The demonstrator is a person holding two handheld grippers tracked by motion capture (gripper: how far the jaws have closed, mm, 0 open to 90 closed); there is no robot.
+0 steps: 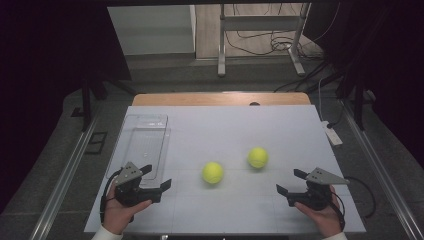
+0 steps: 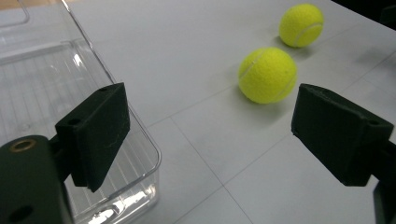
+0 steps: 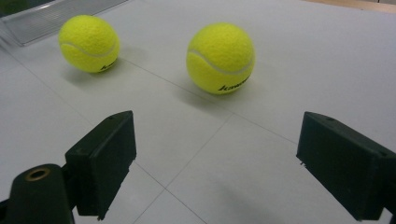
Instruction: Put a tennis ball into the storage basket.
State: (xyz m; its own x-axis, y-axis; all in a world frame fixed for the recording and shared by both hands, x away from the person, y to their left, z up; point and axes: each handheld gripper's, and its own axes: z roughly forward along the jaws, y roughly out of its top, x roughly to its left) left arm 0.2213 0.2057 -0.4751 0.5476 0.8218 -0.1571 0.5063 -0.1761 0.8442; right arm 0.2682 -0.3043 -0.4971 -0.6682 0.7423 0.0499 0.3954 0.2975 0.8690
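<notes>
Two yellow balls lay on white table (image 1: pixel 240 210), mid-way between hands. Near ball (image 1: pixel 212 172) sat closer to left gripper (image 1: pixel 157 177), far ball (image 1: pixel 258 157) closer to right gripper (image 1: pixel 291 182). Both grippers wide apart, holding nothing. Clear box (image 1: pixel 145 145) beside left gripper.

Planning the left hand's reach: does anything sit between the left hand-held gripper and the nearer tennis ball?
Nothing visible does. The left hand-held gripper stands open, and bare table lies between it and the nearer tennis ball. The clear plastic bin sits off to the side, out of that path.
</notes>
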